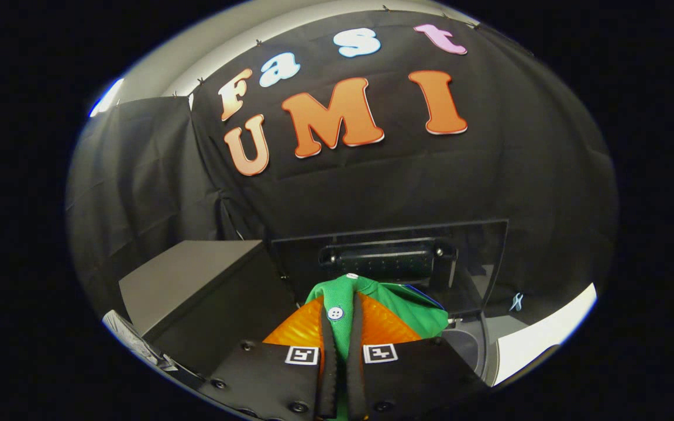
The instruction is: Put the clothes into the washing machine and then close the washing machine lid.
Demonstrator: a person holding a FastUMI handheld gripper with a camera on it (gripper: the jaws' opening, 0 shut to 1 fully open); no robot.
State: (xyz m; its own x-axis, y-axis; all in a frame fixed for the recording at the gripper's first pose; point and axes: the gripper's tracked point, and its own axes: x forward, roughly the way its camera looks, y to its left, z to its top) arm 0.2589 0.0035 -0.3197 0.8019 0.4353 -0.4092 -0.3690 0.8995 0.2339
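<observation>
My gripper (341,327) pinches the green shirt (407,310) — raised lid (477,257) ahead, black cloth wall (372,187) beyond, grey box (191,275) alongside.

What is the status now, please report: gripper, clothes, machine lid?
Gripper shut on green garment, held above the washing machine. Lid open, upright behind. Nothing in the way.

My gripper (343,327) was clamped on the green garment (407,310), which blocked the gap between the fingers. Straight ahead the raised washer lid (477,257) stood upright as a wall. Right of the fingers the drum opening (466,348) lay free. A dark box (191,280) crowded the left.
</observation>
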